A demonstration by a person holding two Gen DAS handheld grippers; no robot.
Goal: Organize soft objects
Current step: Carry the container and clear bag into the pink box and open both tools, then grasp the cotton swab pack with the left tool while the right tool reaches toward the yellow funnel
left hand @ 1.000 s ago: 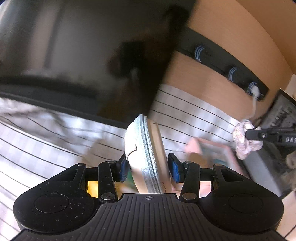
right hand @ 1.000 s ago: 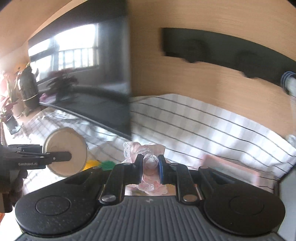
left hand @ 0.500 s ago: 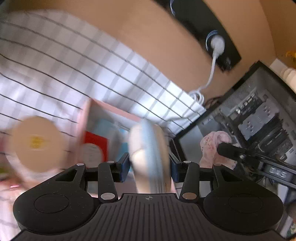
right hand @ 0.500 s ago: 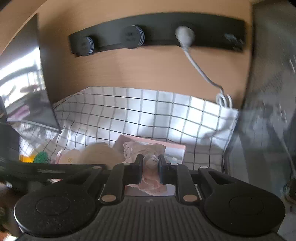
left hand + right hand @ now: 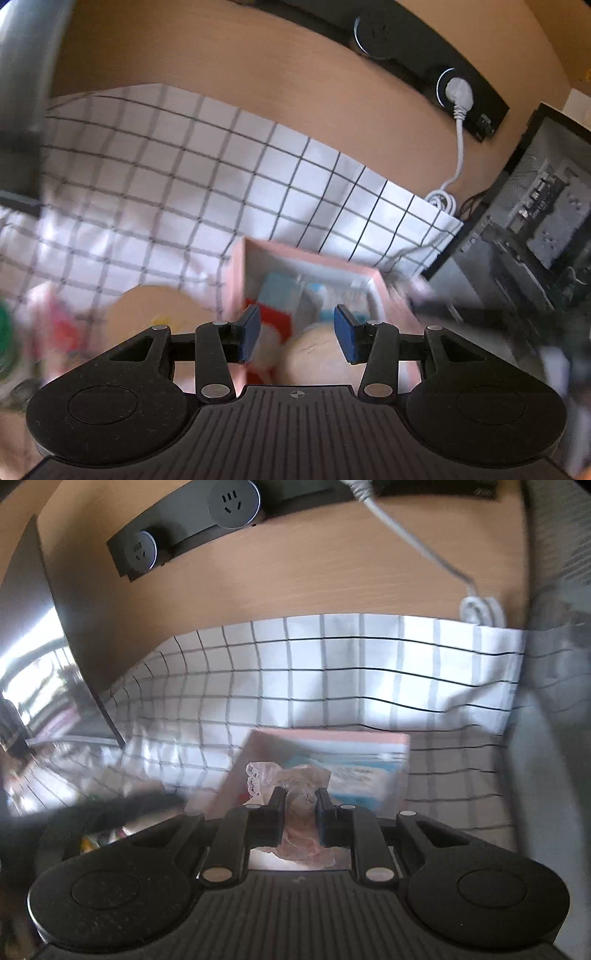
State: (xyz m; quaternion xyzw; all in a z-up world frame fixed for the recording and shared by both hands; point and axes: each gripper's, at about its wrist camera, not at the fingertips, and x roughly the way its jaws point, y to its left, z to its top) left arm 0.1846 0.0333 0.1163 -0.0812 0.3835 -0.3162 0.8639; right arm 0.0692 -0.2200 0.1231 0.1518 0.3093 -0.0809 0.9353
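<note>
Motion blur smears the left-wrist view: the pink box [image 5: 308,266] shows only soft patches of red, blue and white inside, none identifiable. A rounded beige case [image 5: 319,354] beneath the left tool [image 5: 297,328] is partly hidden by the tool's body. To the left, a tan disc [image 5: 159,306] and a green smear [image 5: 5,332] are too blurred to name. In the right-wrist view, a dark streak [image 5: 110,808] at lower left is possibly the other tool, and the pink lacy cloth [image 5: 291,786] is partly covered by the right tool [image 5: 301,805].
</note>
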